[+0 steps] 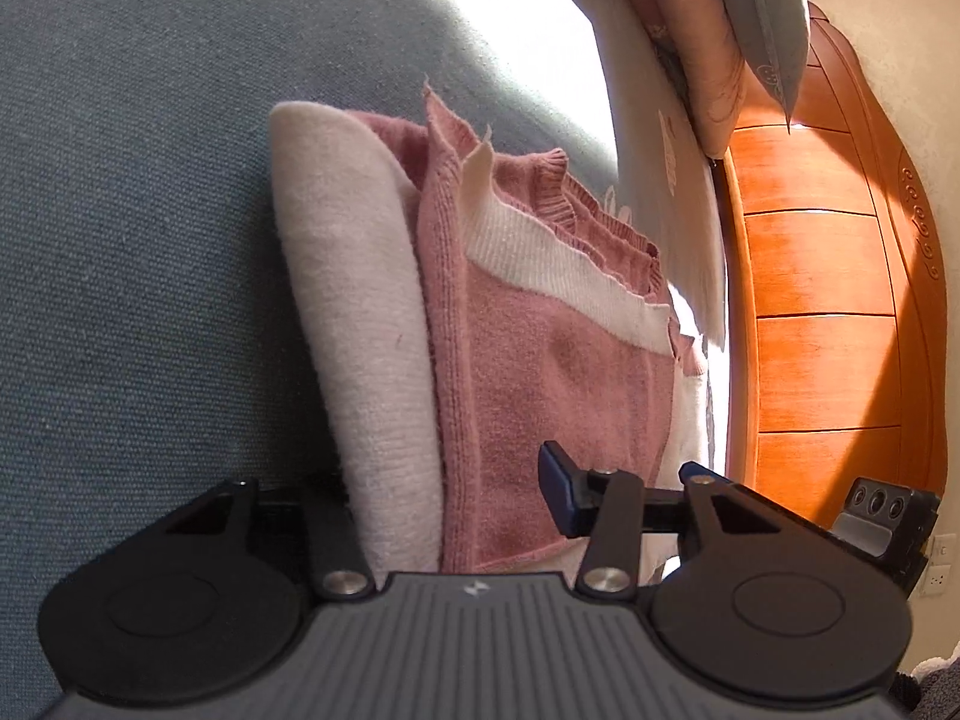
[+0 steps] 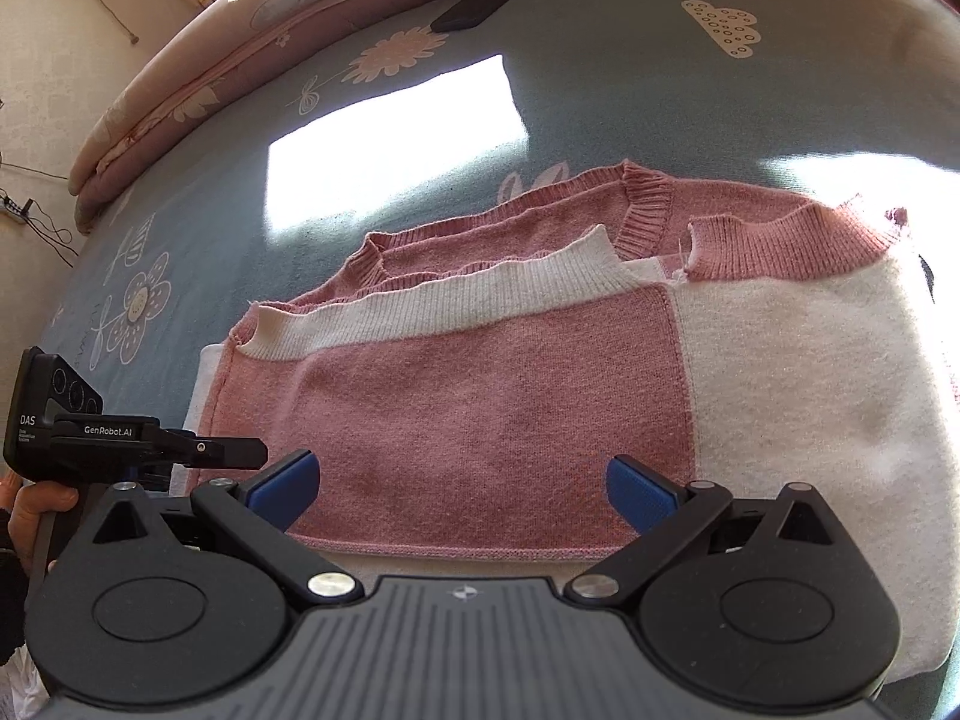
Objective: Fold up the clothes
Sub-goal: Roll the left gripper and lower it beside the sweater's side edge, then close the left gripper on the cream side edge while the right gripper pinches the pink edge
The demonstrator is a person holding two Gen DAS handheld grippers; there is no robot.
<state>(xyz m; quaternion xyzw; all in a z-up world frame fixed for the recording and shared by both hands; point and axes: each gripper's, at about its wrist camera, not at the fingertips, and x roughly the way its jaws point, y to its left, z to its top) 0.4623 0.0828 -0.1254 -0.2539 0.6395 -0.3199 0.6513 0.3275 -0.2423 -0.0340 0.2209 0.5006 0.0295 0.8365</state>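
A pink and white knit sweater lies folded on the bed, its ribbed hems stacked along the far edge. My right gripper stands open just above the near pink edge, its blue pads wide apart with nothing pressed between them. My left gripper is closed on the sweater at its left end. One blue pad rests against the pink knit, and the other finger is hidden behind the raised white layer. In the right wrist view the left gripper reaches in at the sweater's left edge, held by a hand.
The bed has a grey-blue flowered sheet with a bright sun patch. A rolled quilt and a dark phone lie at its far side. Pillows lean on an orange wooden headboard. Cables run along the wall.
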